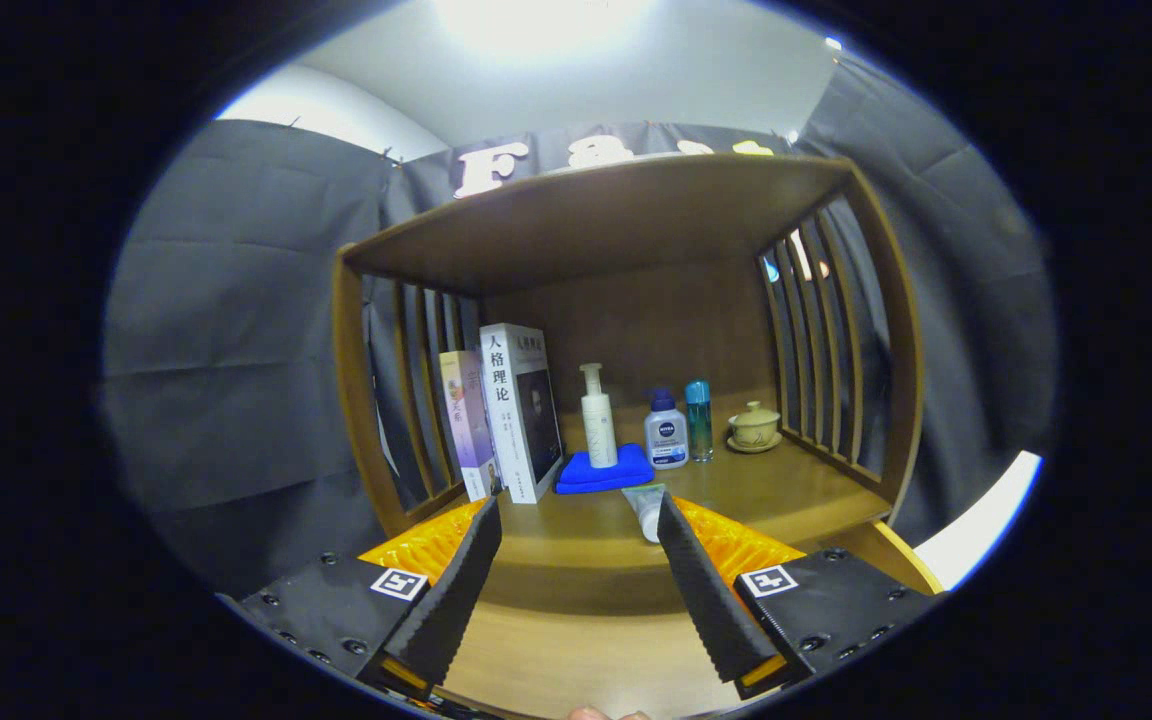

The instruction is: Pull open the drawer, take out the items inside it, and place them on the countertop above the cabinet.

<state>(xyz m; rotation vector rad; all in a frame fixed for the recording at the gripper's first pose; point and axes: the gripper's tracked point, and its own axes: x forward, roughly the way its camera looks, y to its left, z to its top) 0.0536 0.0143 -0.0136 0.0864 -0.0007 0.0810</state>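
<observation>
A small white tube is lying on the wooden countertop, its near end touching or just behind the tip of the gripper's right finger. The gripper is hovering with its fingers spread wide, grasping nothing. Beyond the tube, a white pump bottle is standing on a folded blue cloth. Two upright books are leaning beside the cloth, against the slatted side of the shelf. On the other side are sitting a white bottle with a blue cap, a slim teal bottle, and a lidded tea cup on a saucer.
</observation>
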